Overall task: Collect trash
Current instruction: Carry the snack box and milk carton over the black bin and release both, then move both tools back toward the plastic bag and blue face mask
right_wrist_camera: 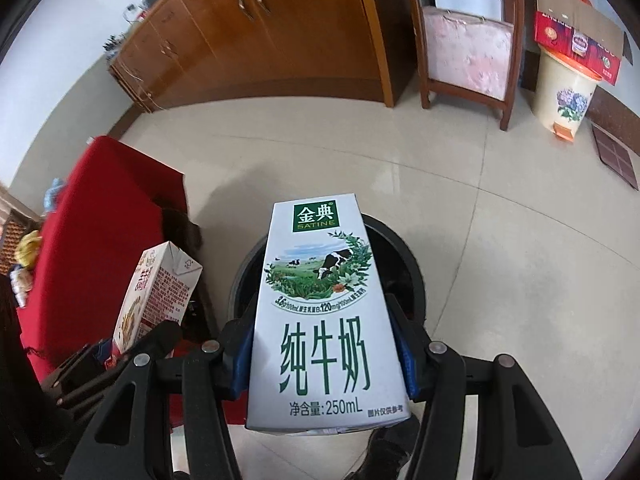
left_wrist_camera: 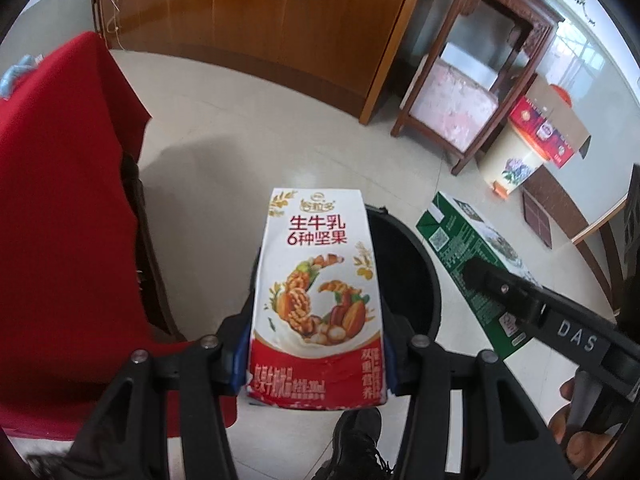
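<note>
Left wrist view, items by size, largest first:

- Cabinet (left_wrist_camera: pixel 256 20), brown, along the far wall
- Red cloth (left_wrist_camera: pixel 60 200) draped at my left
- Bin (left_wrist_camera: pixel 416 280), black and round, on the pale floor right under both cartons
- Green carton (right_wrist_camera: pixel 324 320), milk, clamped between the blue pads of my right gripper (right_wrist_camera: pixel 324 364); its far end pokes out over the bin's mouth
- Red carton (left_wrist_camera: pixel 320 300), nut milk, pinched the same way in my left gripper (left_wrist_camera: pixel 316 368), which hangs over the bin's near left rim

Step in hand, as I read it: carrying both cartons to the bin, neither dropped yet. Next move calls for centring each carton over the opening, the red one most of all since it sits nearer the rim, then spreading the fingers so both fall inside and not onto the floor
</note>
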`<state>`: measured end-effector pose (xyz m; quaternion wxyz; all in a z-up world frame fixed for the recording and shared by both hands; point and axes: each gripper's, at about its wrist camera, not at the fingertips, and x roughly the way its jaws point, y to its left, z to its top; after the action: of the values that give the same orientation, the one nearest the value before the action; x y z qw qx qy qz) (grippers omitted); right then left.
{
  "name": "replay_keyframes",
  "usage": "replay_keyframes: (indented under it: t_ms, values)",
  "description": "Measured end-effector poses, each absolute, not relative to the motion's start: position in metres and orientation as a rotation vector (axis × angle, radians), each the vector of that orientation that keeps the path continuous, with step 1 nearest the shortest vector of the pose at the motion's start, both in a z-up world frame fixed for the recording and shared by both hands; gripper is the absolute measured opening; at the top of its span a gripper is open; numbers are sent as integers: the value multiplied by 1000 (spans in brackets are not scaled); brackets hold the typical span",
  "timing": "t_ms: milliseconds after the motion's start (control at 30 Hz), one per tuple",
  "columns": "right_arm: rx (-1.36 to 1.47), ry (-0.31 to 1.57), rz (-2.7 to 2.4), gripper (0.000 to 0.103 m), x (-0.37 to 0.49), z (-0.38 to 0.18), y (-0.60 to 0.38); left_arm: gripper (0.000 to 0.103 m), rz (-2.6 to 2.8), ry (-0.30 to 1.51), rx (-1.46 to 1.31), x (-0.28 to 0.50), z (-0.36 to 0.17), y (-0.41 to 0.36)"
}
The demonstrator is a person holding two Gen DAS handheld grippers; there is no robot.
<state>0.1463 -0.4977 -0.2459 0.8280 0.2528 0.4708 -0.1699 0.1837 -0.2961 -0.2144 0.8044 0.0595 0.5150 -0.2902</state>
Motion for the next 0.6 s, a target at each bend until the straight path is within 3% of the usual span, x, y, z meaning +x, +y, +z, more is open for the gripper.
replay_keyframes:
  t_ms: [200,300,333,600]
  values:
    - [554,1073,-371,60,168,-277,-516,53,-620,1134,147,191,-236,-315]
    - [573,1098,-424,80,170,-286,-525,69,-608,1163,134,198,-241,-319]
    - [581,1089,-436,80,167,-285,-526,75,-606,1171,131,199,-242,-321]
    - [572,977,-485,80,146,-240,-524,75,-583,1077,126,196,-198,-307]
